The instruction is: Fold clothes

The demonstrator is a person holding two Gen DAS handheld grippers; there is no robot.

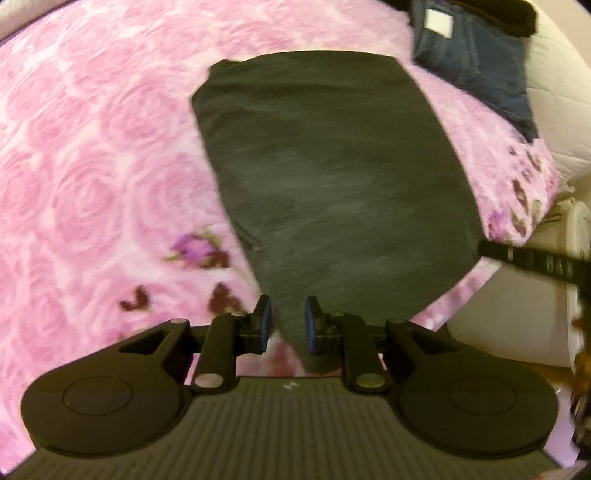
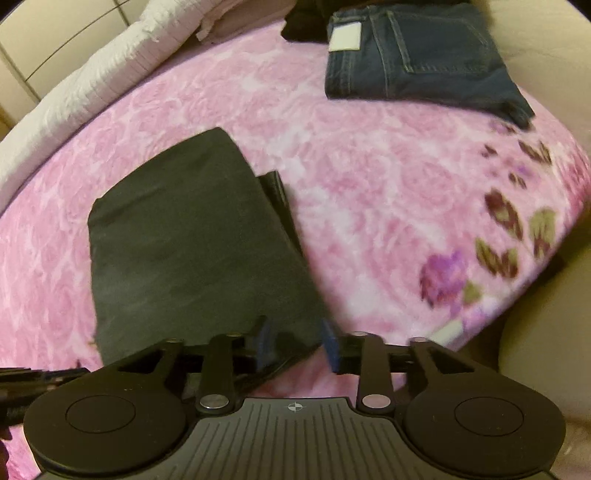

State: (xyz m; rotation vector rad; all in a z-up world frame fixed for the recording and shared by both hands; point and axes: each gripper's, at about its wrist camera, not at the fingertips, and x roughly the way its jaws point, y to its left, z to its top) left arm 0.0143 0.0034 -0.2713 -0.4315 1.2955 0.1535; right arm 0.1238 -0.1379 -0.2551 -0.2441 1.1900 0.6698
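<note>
A dark grey garment [image 1: 332,177] lies folded on the pink rose-patterned bedspread [image 1: 92,147]. My left gripper [image 1: 286,325] is at its near edge, jaws a little apart with a corner of the cloth between the blue pads. In the right wrist view the same garment [image 2: 192,240] lies left of centre. My right gripper [image 2: 297,345] is at its near right corner, jaws apart, the cloth edge between them. The frames are blurred, so the grip is unclear.
Folded blue jeans [image 2: 421,55] lie at the far right of the bed, with a black garment [image 2: 303,18] behind them. A white quilted pillow [image 2: 92,74] lies along the far left. The bed edge [image 2: 517,295] drops off at right.
</note>
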